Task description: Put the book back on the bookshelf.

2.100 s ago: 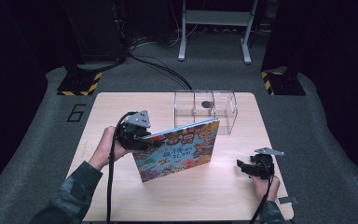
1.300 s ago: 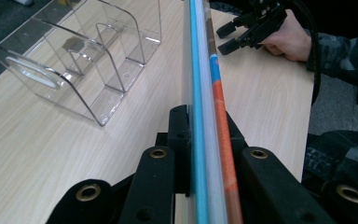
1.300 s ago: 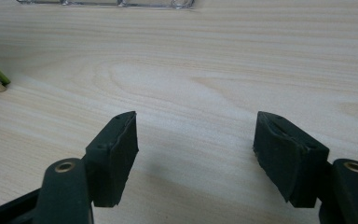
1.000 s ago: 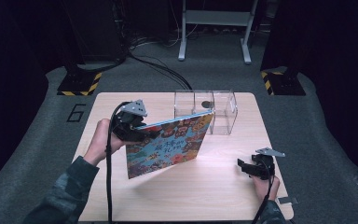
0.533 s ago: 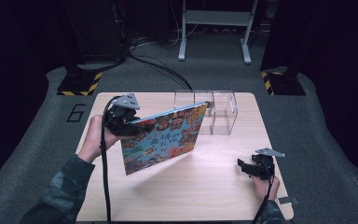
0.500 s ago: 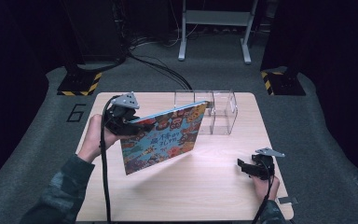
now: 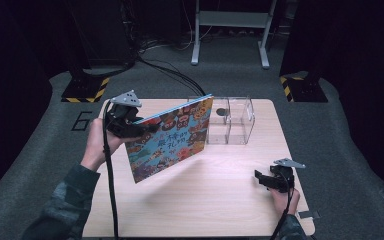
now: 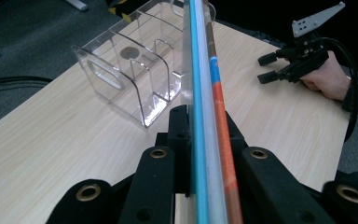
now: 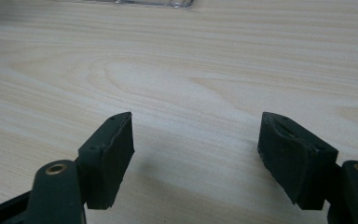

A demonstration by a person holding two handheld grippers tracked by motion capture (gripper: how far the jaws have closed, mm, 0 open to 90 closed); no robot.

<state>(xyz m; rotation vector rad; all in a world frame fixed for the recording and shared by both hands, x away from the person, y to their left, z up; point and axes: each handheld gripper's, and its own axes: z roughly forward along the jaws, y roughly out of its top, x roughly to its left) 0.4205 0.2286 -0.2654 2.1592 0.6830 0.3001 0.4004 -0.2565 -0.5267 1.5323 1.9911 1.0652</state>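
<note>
While airborne, picture book sits clamped in left hand-held gripper

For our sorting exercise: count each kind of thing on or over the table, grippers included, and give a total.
Picture book: 1
Clear plastic organiser: 1
Grippers, left gripper and right gripper: 2
Total: 4
</note>
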